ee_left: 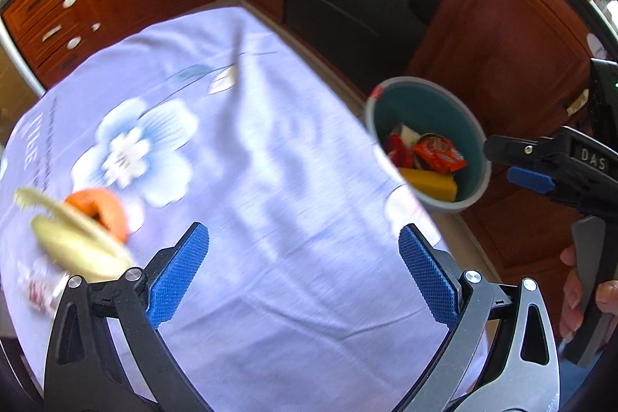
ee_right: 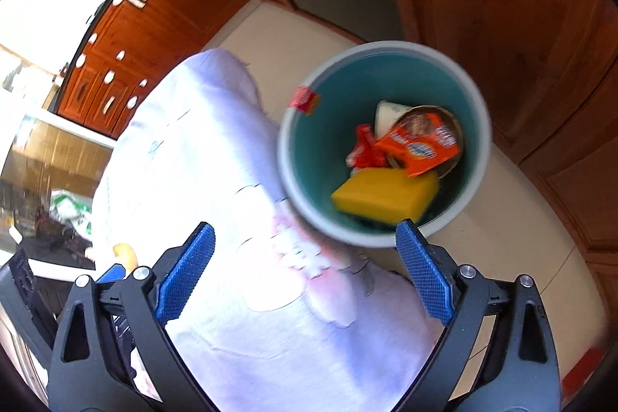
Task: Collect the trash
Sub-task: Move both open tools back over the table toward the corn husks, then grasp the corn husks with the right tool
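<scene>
My left gripper (ee_left: 303, 269) hangs over the lilac flowered tablecloth (ee_left: 270, 180) with its blue pads spread wide and nothing between them. Off to the left of those fingers, past my left pad, lie the leftovers on the cloth: a pale yellow-green peel (ee_left: 73, 238), blurred, resting partly over a piece of orange fruit (ee_left: 102, 205), and a crumpled wrapper (ee_left: 38, 292) nearer the table edge, too smeared to identify. None of it touches my fingers.

My right gripper (ee_right: 305, 269) is also wide open and holds nothing. It hovers above the corner of the tablecloth (ee_right: 251, 315), and the teal bin (ee_right: 297, 165) stands on the floor just ahead, its grey rim right beside the tip of my right pad (ee_right: 423, 273) in the wrist view. Inside the bin lie a yellow sponge (ee_right: 382, 195), an orange snack wrapper (ee_right: 425, 145), a red wrapper (ee_right: 365, 151) and a white scrap (ee_right: 386, 114). A red label (ee_right: 305, 99) sits on the rim.

From the left wrist view, the bin (ee_left: 421, 103) stands beyond the table's right edge, with the right gripper (ee_left: 517, 165) just beside its rim and my right hand (ee_left: 579, 292) on the handle.
</scene>
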The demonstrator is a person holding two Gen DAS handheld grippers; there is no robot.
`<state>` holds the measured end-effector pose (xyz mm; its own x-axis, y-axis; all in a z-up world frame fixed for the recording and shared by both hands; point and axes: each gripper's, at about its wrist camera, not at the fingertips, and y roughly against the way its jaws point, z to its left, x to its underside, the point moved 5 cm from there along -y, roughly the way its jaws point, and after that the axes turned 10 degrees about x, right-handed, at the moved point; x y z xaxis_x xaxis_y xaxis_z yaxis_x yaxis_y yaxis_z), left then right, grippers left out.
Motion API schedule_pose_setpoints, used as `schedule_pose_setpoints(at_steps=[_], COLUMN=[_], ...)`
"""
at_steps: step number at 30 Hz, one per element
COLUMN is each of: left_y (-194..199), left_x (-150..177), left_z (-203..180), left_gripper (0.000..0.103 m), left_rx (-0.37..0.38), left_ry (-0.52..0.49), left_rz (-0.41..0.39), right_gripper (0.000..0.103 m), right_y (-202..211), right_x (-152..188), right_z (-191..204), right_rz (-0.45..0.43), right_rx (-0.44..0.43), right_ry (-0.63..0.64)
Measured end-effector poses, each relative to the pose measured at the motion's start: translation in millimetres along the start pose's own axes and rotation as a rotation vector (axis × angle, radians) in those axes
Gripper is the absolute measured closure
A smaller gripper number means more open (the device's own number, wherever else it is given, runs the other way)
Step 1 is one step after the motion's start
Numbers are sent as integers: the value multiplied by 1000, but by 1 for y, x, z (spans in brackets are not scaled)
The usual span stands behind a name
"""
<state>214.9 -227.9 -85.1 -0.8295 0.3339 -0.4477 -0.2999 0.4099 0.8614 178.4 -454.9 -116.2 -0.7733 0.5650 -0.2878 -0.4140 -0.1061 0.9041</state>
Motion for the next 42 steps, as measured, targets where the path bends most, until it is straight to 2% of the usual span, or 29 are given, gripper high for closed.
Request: schedule_pose_setpoints(at_steps=[13, 18, 23, 30, 35, 37, 39, 42], left_y=[73, 94, 108, 101, 92, 91, 92, 90], left_x=[71, 100, 122, 134, 140, 142, 144, 146], left_z=[130, 198, 248, 272, 279, 281, 283, 285], left_gripper=[4, 4, 4, 4, 4, 4, 4, 4], left_rx=[-57, -66, -55, -56, -52, -54, -54, -41], left_ry=[237, 381, 503, 533, 525, 517, 514, 523], left_rz=[-93, -126, -166, -145, -120, -115, -117, -116], right_gripper=[12, 12, 12, 12, 13, 27, 35, 35], right_y=[3, -6, -17, -45, -67, -77, -84, -88], right_x=[58, 80, 98, 113, 123, 132, 144, 152], right_z=[135, 187, 245, 327, 364, 369, 373, 373], right_rz=[52, 75, 88, 81, 102, 144, 190, 180], right_rx=[-23, -14, -27, -74, -87, -89, -93, -54], right_ry=[277, 369, 484, 642, 724, 744, 761, 803])
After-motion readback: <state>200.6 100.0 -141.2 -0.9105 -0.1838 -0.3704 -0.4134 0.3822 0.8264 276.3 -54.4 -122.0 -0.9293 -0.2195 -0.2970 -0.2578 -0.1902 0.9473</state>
